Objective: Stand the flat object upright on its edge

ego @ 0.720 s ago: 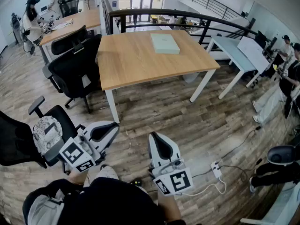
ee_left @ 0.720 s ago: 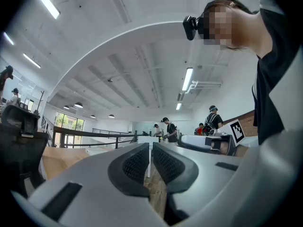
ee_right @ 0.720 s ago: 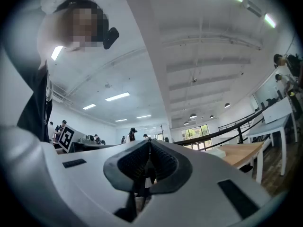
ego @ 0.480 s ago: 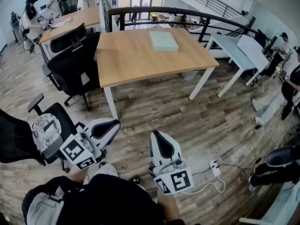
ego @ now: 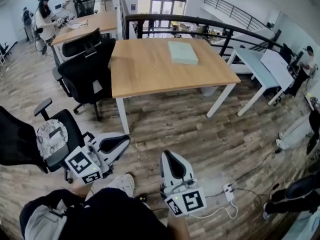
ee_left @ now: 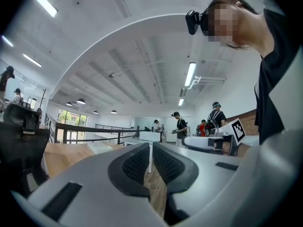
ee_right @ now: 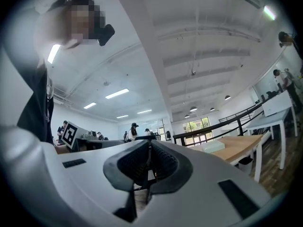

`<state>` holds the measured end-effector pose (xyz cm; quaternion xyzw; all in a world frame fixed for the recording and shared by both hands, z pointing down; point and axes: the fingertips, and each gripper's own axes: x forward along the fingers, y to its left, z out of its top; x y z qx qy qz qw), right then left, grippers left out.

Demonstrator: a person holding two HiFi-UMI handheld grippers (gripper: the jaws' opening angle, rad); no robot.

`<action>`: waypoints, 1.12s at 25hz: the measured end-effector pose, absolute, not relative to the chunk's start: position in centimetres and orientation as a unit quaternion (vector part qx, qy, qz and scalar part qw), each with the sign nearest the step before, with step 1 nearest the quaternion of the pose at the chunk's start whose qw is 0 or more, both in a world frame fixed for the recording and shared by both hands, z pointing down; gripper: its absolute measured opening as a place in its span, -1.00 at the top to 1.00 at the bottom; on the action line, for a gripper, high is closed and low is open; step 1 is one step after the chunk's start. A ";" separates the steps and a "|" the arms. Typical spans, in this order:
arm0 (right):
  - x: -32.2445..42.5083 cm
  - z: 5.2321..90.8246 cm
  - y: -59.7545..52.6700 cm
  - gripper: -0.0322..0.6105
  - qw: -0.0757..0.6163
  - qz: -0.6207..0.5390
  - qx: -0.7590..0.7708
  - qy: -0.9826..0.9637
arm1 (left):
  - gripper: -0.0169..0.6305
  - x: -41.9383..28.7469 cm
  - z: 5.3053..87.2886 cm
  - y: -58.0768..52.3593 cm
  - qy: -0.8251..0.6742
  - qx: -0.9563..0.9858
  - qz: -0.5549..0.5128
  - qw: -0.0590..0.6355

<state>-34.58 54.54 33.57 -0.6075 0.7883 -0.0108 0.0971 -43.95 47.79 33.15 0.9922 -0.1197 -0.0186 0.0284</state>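
A flat pale-green box (ego: 183,52) lies on its broad face at the far side of a wooden table (ego: 150,69), several steps ahead of me. It also shows small in the left gripper view, the box (ee_left: 99,147), and in the right gripper view, the box (ee_right: 210,146). My left gripper (ego: 125,141) hangs low at the left over the floor, with its jaws shut and nothing in them (ee_left: 150,157). My right gripper (ego: 168,157) is beside it, also shut and empty (ee_right: 149,159). Both are far from the table.
Black office chairs (ego: 82,71) stand at the table's left, and another chair (ego: 30,144) is close to my left gripper. A power strip with a cable (ego: 228,192) lies on the wooden floor at the right. A black railing (ego: 200,24) and a white table (ego: 260,66) lie beyond.
The head view has shifted, so the table now sits a little lower and further right. A shoe has come forward between the grippers. Both grippers stay shut and low.
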 end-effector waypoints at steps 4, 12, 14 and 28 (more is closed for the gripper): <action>-33.8 34.1 54.1 0.81 0.091 -0.018 -0.613 0.784 | 0.84 -42.6 33.1 46.9 -0.108 0.992 -0.039 0.054; -28.2 33.2 51.4 0.81 0.082 0.000 -0.664 0.743 | 0.84 -36.8 33.2 42.3 -0.070 0.995 -0.053 0.057; -26.6 33.1 50.0 0.81 0.083 0.001 -0.674 0.734 | 0.84 -35.1 33.2 41.1 -0.058 0.995 -0.054 0.052; -21.8 32.6 39.6 0.81 0.074 -0.010 -0.669 0.740 | 0.84 -28.5 32.6 31.3 -0.021 0.997 -0.058 0.050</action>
